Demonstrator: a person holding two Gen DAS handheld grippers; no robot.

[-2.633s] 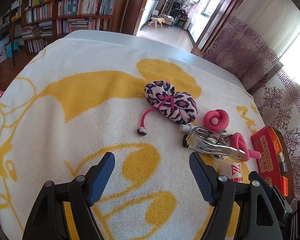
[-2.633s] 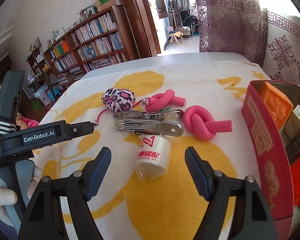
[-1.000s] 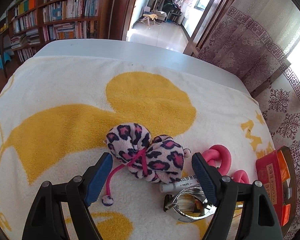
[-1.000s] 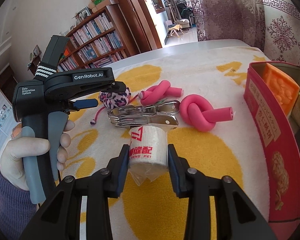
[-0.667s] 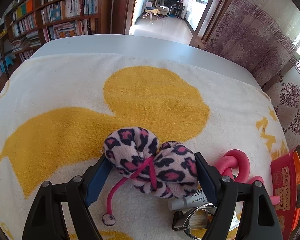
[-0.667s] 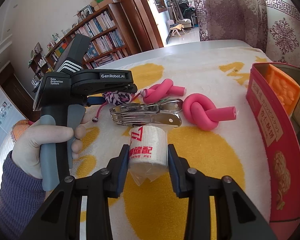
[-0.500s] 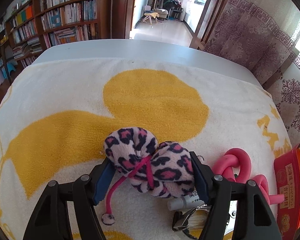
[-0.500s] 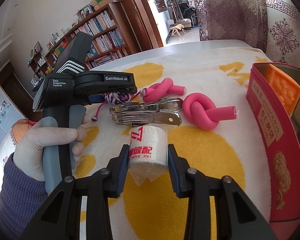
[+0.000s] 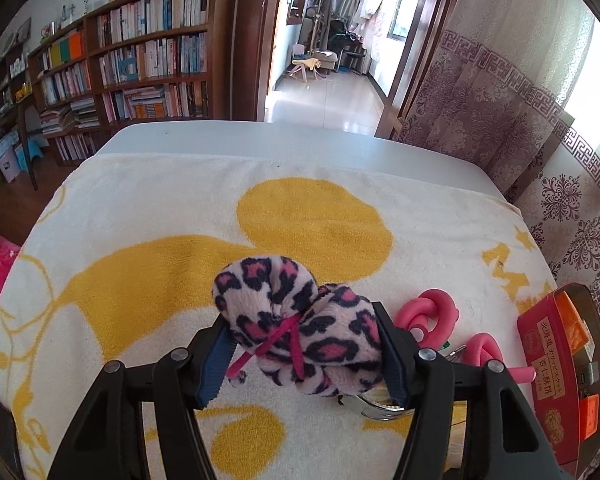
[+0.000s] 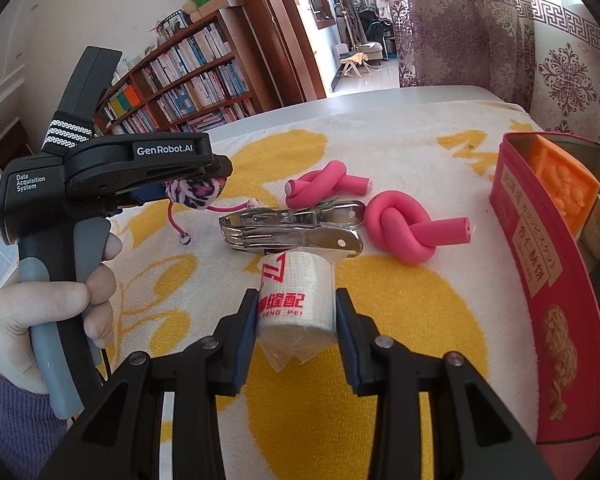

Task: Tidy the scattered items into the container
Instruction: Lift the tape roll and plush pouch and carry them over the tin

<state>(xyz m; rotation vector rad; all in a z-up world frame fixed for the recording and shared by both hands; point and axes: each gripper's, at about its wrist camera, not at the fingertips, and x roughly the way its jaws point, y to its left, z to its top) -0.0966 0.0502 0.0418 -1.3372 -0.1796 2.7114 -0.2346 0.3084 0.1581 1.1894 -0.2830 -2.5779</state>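
Observation:
My left gripper (image 9: pixel 302 356) is shut on a pink leopard-print plush bow (image 9: pixel 296 320) and holds it above the towel; it also shows in the right wrist view (image 10: pixel 194 192). My right gripper (image 10: pixel 296 316) is shut on a white tape roll (image 10: pixel 298 300) with red print, low over the towel. A red tin (image 10: pixel 540 272) with orange packets stands at the right, also in the left wrist view (image 9: pixel 548 372). Two knotted pink foam rollers (image 10: pixel 404 224) (image 10: pixel 328 184) and a metal clip (image 10: pixel 296 228) lie on the towel.
A white and yellow towel (image 9: pixel 148 248) covers the table. The table's bare white far edge (image 9: pixel 292 140) lies beyond it. Bookshelves (image 9: pixel 140 68) and a curtain (image 9: pixel 500 100) stand behind. The person's hand (image 10: pixel 56 304) holds the left gripper at the left of the right wrist view.
My left gripper has closed on the plush bow and lifted it off the towel. My right gripper stays shut on the tape roll, hardly moved.

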